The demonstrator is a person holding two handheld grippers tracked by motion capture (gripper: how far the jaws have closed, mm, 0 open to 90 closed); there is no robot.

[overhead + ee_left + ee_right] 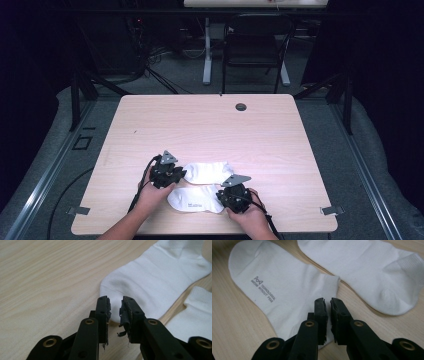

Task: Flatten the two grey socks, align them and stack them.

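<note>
Two white ankle socks lie side by side on the wooden table point(210, 125). The far sock point(207, 171) point(155, 282) point(374, 272) has its toe end at my left gripper point(182, 174) point(115, 302). That gripper's jaws stand a little apart, low over the toe's edge, with nothing pressed between the pads. The near sock point(192, 198) point(282, 290) point(197, 312) carries small grey lettering. My right gripper point(222, 196) point(327, 301) hovers at its cuff edge, jaws parted by a thin slit, and the fabric lies flat beneath them.
A round cable hole point(241, 106) sits near the table's far edge. Beyond the table stand a black chair point(255, 45) and a white desk leg point(207, 50). Cables lie on the grey floor at the left.
</note>
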